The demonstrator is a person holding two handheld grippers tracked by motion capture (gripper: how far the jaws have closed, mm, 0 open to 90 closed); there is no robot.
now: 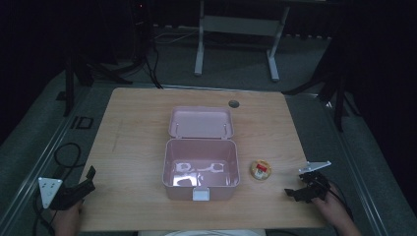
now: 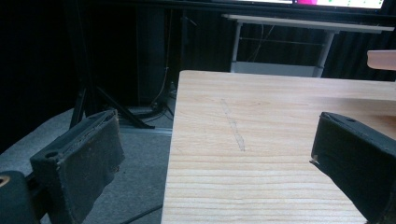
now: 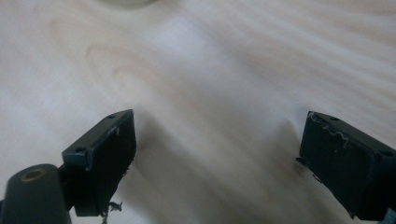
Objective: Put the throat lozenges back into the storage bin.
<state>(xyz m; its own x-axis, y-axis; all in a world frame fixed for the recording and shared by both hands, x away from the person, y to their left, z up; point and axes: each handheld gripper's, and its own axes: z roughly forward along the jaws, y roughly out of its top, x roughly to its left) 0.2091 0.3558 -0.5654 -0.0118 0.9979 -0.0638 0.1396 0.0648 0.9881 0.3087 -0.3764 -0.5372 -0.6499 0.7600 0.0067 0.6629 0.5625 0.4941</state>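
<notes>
High view: open pink box (image 1: 201, 169) mid-desk (image 1: 137, 123); small round container (image 1: 260, 169) just right of it, nearest right gripper (image 1: 307, 189).
Left gripper view: jaws spread, empty, over the desk's left edge.
Right gripper view: jaws spread, empty.
Advice: likely centre the jaws around the container before closing.

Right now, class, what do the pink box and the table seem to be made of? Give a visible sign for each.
Box: probably plastic, glossy; its smooth pink walls and floor throw back light patches.
Table: wood or a wood-look laminate, matt; straight grain lines run across the pale top, and the pictures cannot settle which.
</notes>
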